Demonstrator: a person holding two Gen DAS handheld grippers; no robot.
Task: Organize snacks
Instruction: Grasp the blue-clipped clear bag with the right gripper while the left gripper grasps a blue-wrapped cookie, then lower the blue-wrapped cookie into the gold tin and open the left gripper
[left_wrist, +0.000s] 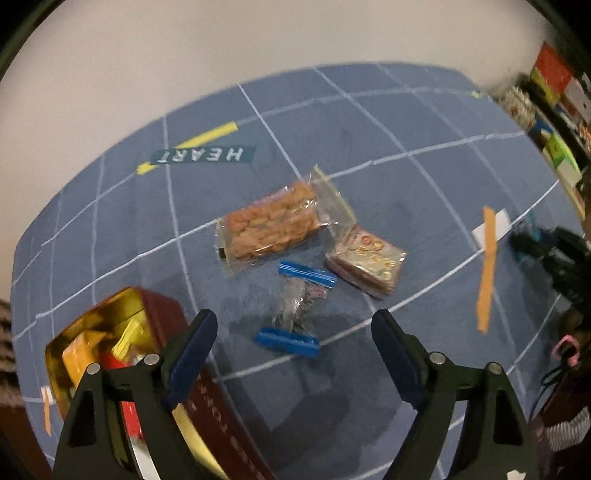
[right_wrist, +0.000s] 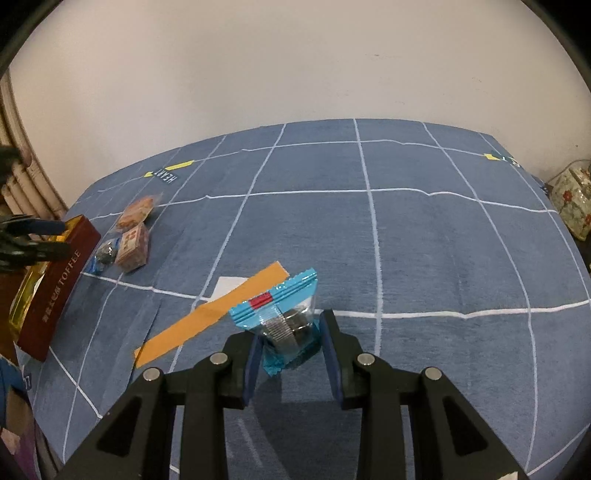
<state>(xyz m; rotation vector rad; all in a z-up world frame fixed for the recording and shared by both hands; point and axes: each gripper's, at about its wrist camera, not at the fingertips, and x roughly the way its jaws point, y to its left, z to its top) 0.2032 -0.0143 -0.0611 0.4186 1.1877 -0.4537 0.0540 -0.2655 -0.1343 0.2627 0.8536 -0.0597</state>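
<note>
My left gripper (left_wrist: 293, 328) is open and empty, hovering above a small blue-ended clear snack packet (left_wrist: 297, 304) on the blue cloth. Beyond it lie a clear bag of brown biscuits (left_wrist: 271, 225) and a pink-and-gold wrapped block (left_wrist: 365, 264). A dark red toffee tin (left_wrist: 159, 325), open with gold and red packets inside, sits at lower left. My right gripper (right_wrist: 288, 347) is shut on a light-blue packet of dark round cookies (right_wrist: 286, 317), held above the cloth. The tin (right_wrist: 55, 284), biscuits (right_wrist: 135, 212) and block (right_wrist: 133, 247) show at the left of the right wrist view.
The table carries a blue cloth with white grid lines (right_wrist: 369, 229). Orange tape strips (right_wrist: 207, 317) and a white label lie on it. A floral box (right_wrist: 572, 199) stands off the right edge. Shelves of colourful boxes (left_wrist: 554, 122) are at the far right.
</note>
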